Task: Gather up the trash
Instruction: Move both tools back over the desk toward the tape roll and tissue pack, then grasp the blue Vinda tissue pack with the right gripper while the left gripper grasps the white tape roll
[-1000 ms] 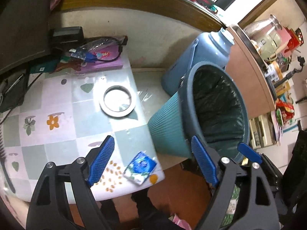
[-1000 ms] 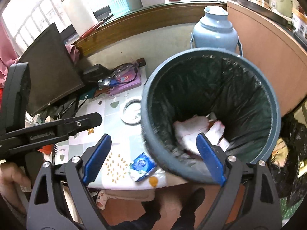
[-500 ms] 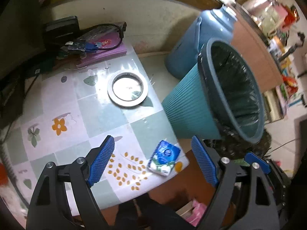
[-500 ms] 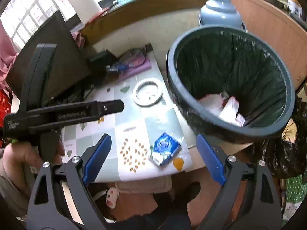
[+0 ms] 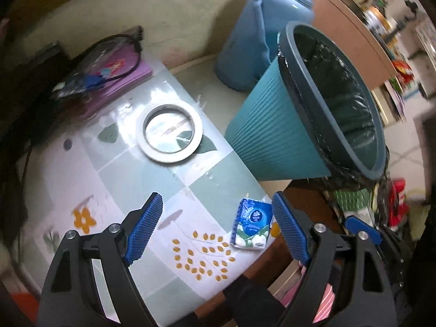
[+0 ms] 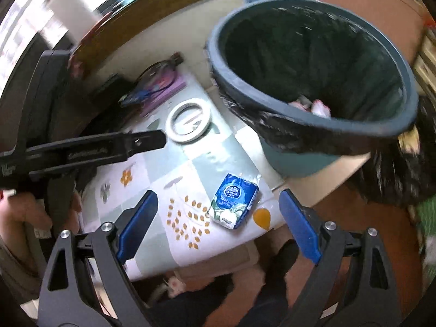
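Both tools stand with jaws spread wide and nothing between them: the left gripper point(image 5: 215, 229) and the right gripper point(image 6: 218, 218) are empty above the near corner of the table point(image 5: 130, 174). The item to collect, a blue tissue pack point(image 6: 235, 201), lies flat by that corner edge, just beside the yellow seed pattern, untouched. Compared with a second ago, both cameras have dropped and closed in on the table; the pack now fills more of each view and sits nearer the gap between the right gripper's fingers. The trash bin point(image 6: 313, 62), lined with a black bag and already holding crumpled white waste, has slid up and to the right of frame, standing past the table edge. A tape roll point(image 5: 173, 133) lies further back. Judgement: the approach to pick up the pack is under way; grasp not yet made.
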Motion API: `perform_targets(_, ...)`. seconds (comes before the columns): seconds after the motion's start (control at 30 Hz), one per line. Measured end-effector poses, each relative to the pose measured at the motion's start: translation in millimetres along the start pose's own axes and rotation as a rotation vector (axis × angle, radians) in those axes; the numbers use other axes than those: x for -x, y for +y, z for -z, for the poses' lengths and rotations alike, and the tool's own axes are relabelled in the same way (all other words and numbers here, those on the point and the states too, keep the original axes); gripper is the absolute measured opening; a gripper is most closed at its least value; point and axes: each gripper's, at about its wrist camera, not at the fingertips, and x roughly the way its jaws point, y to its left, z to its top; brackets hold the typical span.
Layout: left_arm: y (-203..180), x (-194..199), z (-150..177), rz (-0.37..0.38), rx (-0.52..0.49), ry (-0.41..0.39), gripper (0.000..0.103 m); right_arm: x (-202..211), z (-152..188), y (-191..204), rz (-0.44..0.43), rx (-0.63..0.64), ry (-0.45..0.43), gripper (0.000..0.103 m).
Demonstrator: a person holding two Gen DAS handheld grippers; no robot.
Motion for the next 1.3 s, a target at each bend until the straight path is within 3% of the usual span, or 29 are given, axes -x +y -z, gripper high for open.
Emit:
perform_targets(0.27,7.5,-31.6,-14.7,0.053,-0.167,0.093,0.08,-28.8,17.9,3.6,0.077,-0.183,-0.018,0.09)
perform_targets(0.67,30.4,-89.0,-38.5,0.082,-0.214,0.176,0.08,-91.8,28.3,-19.8,0.152,-0.346,0.03,0.09)
perform_targets(0.83,36.2,-116.5,-45.0,0.09,-0.206,0.198,0.081,-114.6,27.2,-17.5,0.17,-0.319,0.04,0.09)
perform_targets(1.1,34.5,-123.9,-44.9,0.085,-0.254,0.174,0.086,-134.7,32.2,-7.5,0.208,-0.297,0.053,0.09)
perform_targets(1.3,35.1,-119.5,-46.4,0.051,-0.234,0.187,0.073,-142.8,29.7,0.5,0.247,-0.253,0.075,0.079)
